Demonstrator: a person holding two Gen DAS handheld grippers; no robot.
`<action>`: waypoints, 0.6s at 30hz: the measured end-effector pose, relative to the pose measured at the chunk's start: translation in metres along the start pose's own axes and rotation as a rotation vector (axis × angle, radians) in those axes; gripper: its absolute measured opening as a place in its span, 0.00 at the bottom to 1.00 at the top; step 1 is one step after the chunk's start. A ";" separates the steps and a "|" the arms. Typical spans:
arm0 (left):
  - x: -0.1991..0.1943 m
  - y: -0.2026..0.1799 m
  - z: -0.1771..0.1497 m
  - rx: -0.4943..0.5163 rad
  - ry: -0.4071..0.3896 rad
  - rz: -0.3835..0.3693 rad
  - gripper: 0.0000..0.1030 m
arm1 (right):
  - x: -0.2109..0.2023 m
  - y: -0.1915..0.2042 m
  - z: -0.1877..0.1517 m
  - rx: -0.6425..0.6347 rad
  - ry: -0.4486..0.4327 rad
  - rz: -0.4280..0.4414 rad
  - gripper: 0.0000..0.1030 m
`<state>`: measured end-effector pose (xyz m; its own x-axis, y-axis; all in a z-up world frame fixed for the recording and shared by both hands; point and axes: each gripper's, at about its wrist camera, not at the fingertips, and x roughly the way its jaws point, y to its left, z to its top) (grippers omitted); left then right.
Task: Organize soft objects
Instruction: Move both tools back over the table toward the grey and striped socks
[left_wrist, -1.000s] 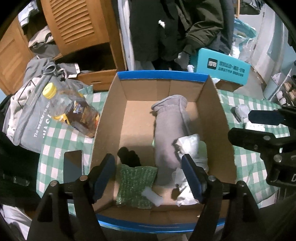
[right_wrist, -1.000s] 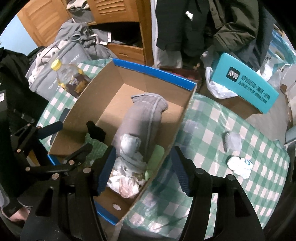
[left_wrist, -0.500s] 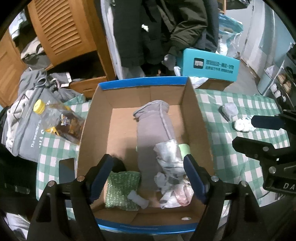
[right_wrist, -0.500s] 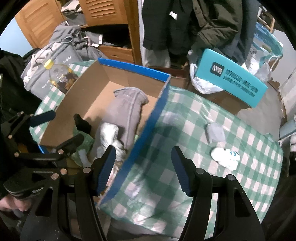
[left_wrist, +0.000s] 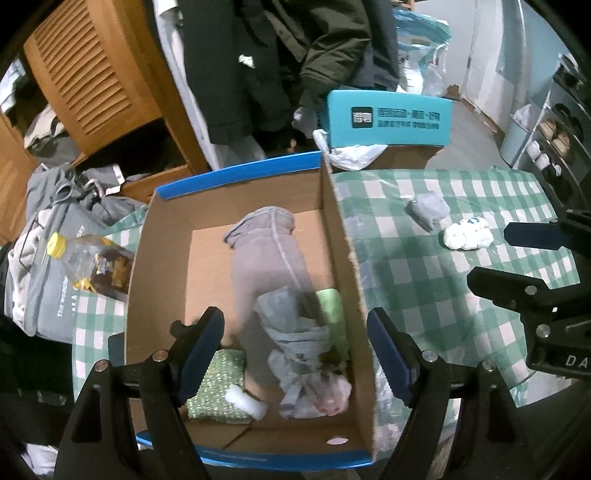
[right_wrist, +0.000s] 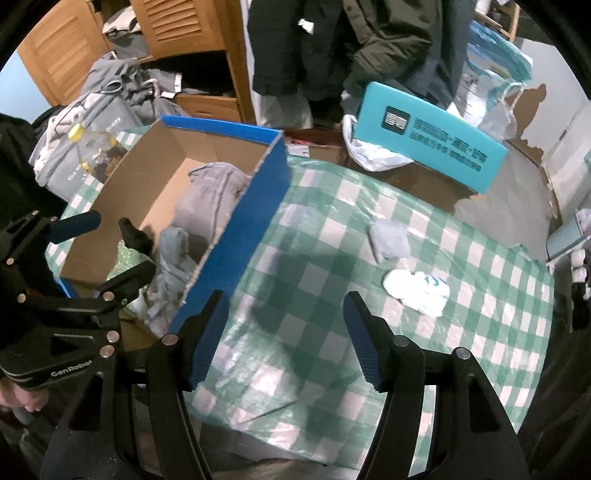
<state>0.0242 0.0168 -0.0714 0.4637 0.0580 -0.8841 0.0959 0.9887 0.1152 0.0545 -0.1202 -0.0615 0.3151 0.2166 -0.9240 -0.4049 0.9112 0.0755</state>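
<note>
hand-held gripper (right_wrist: 282, 334): black frame | blue pads | silver screws | perhaps "GenRobot" lettering

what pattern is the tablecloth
Green and white checks on the tablecloth; clearest in the right wrist view.

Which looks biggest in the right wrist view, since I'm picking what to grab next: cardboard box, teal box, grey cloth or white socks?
Largest to smallest, as they look:
1. cardboard box
2. teal box
3. white socks and grey cloth: much alike, and the socks lie nearer the camera, so I won't rank them.
</note>
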 end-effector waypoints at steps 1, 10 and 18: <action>0.000 -0.004 0.001 0.008 -0.001 -0.002 0.79 | 0.000 -0.004 -0.001 0.006 0.001 -0.002 0.62; 0.002 -0.041 0.010 0.073 0.002 -0.011 0.79 | -0.003 -0.043 -0.021 0.075 0.003 -0.022 0.62; 0.007 -0.069 0.018 0.112 0.017 -0.026 0.79 | -0.004 -0.073 -0.035 0.110 0.009 -0.043 0.62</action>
<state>0.0364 -0.0532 -0.0778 0.4448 0.0360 -0.8949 0.2058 0.9683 0.1413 0.0531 -0.1995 -0.0767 0.3224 0.1738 -0.9305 -0.2944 0.9527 0.0759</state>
